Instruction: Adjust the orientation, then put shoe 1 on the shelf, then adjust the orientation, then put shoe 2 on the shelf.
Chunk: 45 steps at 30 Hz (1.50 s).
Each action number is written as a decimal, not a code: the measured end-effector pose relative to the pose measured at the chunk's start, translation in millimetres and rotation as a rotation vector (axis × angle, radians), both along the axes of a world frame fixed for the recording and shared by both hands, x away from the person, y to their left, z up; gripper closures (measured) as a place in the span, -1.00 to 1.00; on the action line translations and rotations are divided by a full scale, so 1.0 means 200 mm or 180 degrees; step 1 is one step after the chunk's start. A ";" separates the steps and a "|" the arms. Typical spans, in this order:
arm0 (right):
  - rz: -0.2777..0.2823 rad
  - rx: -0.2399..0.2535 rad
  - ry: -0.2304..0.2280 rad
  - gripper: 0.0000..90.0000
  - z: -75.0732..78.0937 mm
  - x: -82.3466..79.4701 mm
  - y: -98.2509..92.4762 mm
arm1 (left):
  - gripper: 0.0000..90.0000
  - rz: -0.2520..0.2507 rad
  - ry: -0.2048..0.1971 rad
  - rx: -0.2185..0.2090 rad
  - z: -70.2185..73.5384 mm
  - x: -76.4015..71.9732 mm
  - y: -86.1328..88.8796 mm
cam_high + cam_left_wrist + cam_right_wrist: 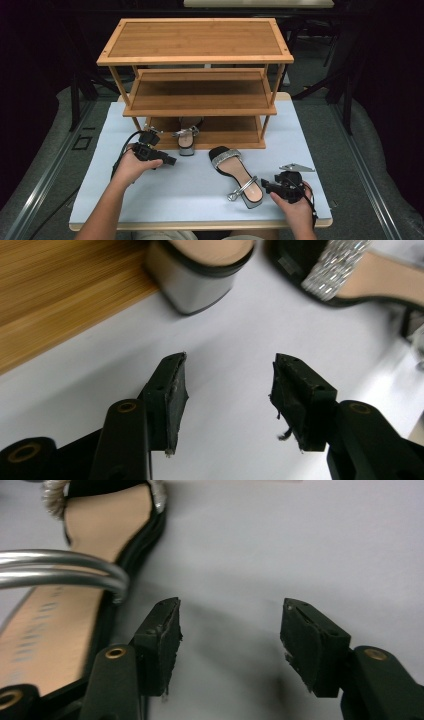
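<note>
A black sandal with a glittery toe strap lies on the white table top, heel toward the front. Its mate rests on the bottom shelf of the wooden rack, its silver block heel hanging over the shelf's front edge. My left gripper hovers just left of and in front of that heel, jaws open and empty. My right gripper sits at the right of the table sandal's heel end, jaws open. The sandal and its silver ankle strap lie beside the left jaw, outside the gap.
The rack has three bamboo shelves and stands at the back of the white table top. Its middle shelf and top shelf hold nothing. A dark floor surrounds the table.
</note>
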State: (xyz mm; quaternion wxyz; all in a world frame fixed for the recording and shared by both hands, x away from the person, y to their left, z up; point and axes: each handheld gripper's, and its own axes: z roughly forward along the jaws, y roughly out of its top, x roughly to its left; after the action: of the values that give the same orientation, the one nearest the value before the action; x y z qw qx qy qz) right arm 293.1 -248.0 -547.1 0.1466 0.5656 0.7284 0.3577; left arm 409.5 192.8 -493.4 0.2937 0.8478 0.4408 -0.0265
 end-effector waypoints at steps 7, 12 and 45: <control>-0.0099 -0.0197 0.0049 -0.09 0.17 -0.03 0.05 | 0.05 -0.0053 0.0010 -0.0042 0.03 -0.04 0.06; -0.0046 -0.0199 0.0117 -0.09 0.31 0.00 0.09 | 0.04 -0.0097 -0.0034 0.0073 0.06 -0.07 0.08; 0.0762 -0.0799 0.1130 -0.21 0.39 0.34 0.52 | -0.01 -0.0025 -0.0043 -0.0070 0.10 -0.09 0.20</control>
State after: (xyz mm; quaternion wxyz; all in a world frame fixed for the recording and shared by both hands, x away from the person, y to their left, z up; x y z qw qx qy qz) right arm 361.1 -144.6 -468.1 0.0419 0.5066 0.8433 0.1742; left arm 391.3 232.0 -473.9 0.3059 0.8464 0.4351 -0.0268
